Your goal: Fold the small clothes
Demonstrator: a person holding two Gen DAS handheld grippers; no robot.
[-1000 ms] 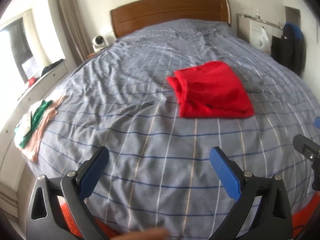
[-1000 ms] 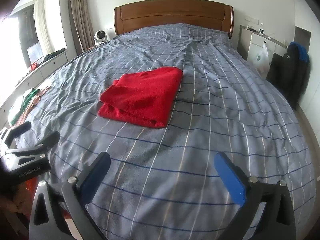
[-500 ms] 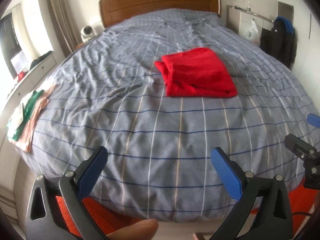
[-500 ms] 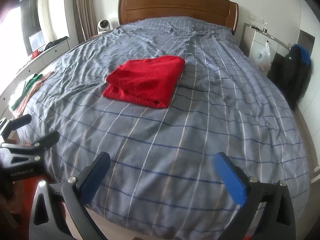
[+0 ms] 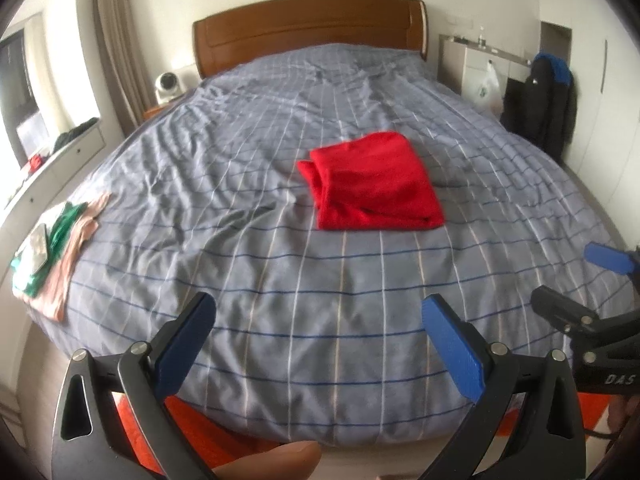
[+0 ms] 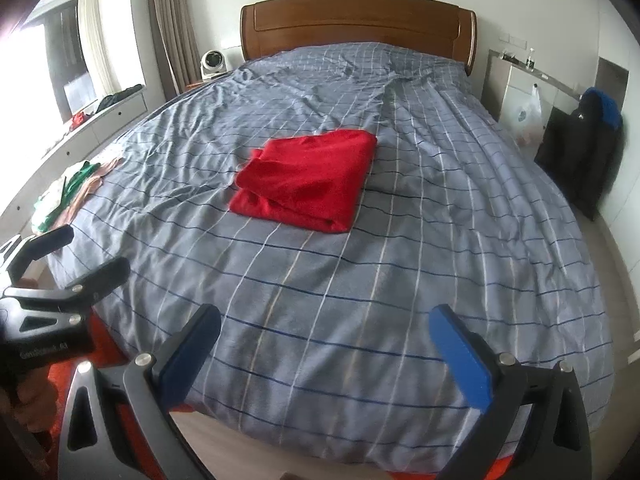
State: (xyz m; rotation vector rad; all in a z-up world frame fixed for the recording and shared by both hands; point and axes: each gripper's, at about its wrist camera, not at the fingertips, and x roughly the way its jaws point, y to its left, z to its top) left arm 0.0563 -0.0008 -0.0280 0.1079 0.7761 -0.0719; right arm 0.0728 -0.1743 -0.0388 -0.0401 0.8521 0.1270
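red garment [image 5: 376, 182] lies folded mid-bed; left gripper [image 5: 320, 334] and right gripper [image 6: 326, 342] both gape, empty; next (likely) fetch from the clothes pile [image 5: 52, 236]

My right hand-held gripper [image 6: 324, 354] hangs wide open over the bed [image 6: 460, 216] foot; folded red garment [image 6: 306, 178] mid-bed; clothes pile [image 6: 72, 196], possibly shirts, at left edge.

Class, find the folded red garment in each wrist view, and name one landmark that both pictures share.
Left wrist: folded red garment lies right of centre on the bed.
Right wrist: it lies just left of centre.
Shared landmark: wooden headboard, top of both.
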